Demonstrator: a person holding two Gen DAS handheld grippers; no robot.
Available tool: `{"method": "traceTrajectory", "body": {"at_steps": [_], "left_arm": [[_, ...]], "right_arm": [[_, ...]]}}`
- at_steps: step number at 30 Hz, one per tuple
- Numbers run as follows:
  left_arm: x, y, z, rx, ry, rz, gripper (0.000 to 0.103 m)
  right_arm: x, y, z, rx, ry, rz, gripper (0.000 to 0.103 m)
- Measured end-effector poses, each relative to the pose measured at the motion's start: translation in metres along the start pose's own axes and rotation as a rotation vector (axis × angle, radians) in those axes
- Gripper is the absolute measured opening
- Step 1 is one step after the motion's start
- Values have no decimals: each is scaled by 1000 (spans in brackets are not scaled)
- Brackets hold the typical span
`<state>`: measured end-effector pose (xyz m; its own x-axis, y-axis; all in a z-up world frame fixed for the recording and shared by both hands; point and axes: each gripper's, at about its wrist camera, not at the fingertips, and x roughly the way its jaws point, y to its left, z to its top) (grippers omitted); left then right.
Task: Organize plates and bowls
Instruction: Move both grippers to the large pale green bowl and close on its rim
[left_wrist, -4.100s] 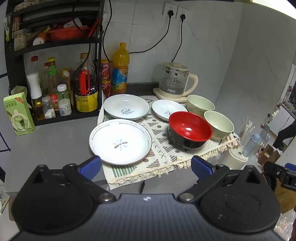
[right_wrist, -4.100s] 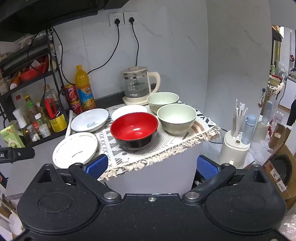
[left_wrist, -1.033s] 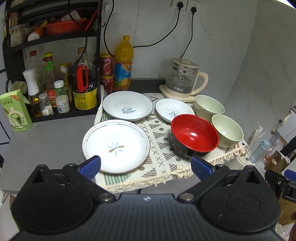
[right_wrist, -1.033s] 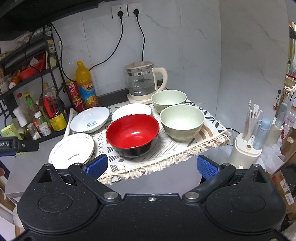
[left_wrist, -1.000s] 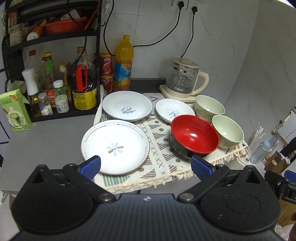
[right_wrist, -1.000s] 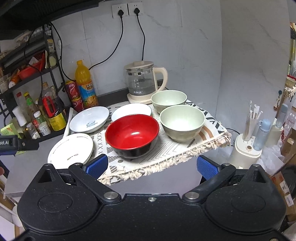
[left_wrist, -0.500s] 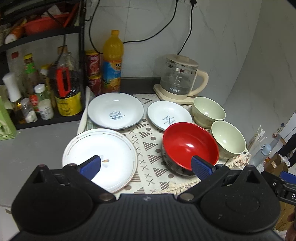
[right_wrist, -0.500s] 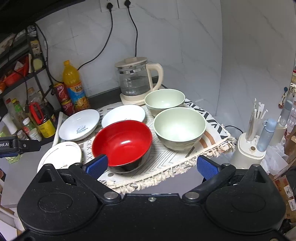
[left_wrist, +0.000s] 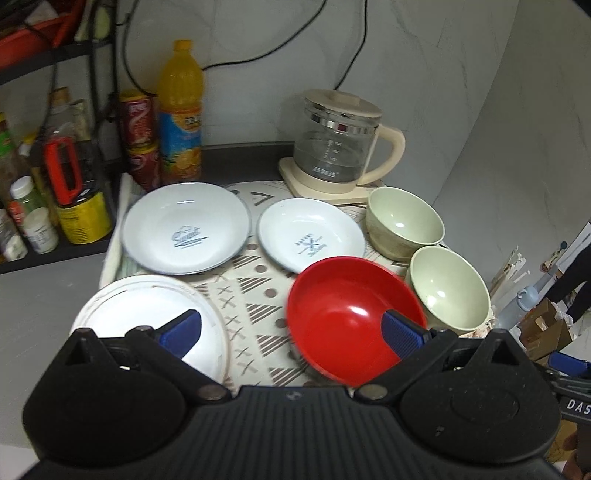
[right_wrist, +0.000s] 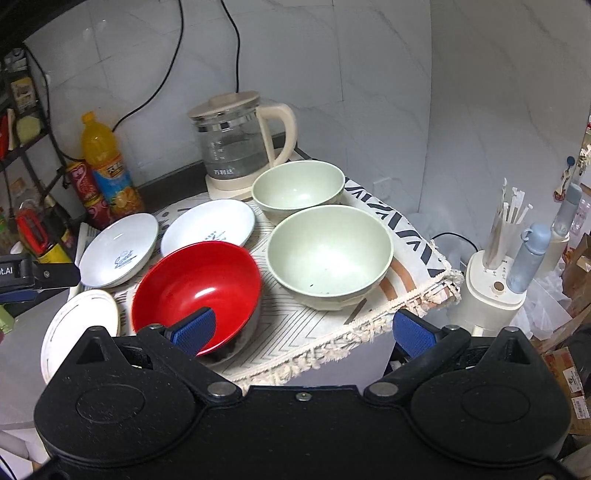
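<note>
Left wrist view: left gripper (left_wrist: 291, 334) wide open, nothing held, hovering above the near edge of the patterned cloth (left_wrist: 255, 295). Its left pad sits over the flower plate (left_wrist: 147, 306), right pad over the red bowl (left_wrist: 351, 321); bare cloth lies between them.

Right gripper (right_wrist: 303, 332) also wide open and empty. Near green bowl (right_wrist: 328, 254) lies dead ahead between its jaws, far green bowl (right_wrist: 297, 188) straight behind it, by the kettle (right_wrist: 236, 144).

Key relation: both green bowls line up on the right gripper's axis (round, so no long axis to align), making right the nearer arm for nesting them. Left is nearer the flower plate, with the two white dishes (left_wrist: 184, 229) (left_wrist: 310, 236) behind it. Nothing stacked yet.
</note>
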<state>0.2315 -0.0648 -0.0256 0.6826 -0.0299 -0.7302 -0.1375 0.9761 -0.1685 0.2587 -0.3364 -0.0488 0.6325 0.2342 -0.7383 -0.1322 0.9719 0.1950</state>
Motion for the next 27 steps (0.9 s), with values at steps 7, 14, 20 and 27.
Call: {"method": "traceTrajectory", "body": {"at_steps": [7, 14, 20, 27], "left_arm": [[35, -20, 20, 35, 28, -43, 102], [73, -49, 43, 101, 71, -101, 102], [108, -77, 60, 160, 121, -154, 100], [141, -107, 75, 224, 159, -219, 95]], "right_arm": [[26, -17, 12, 36, 10, -30, 100], [54, -35, 25, 86, 47, -48, 95], [71, -50, 36, 132, 55, -76, 95], [88, -67, 43, 175, 79, -98, 84]]}}
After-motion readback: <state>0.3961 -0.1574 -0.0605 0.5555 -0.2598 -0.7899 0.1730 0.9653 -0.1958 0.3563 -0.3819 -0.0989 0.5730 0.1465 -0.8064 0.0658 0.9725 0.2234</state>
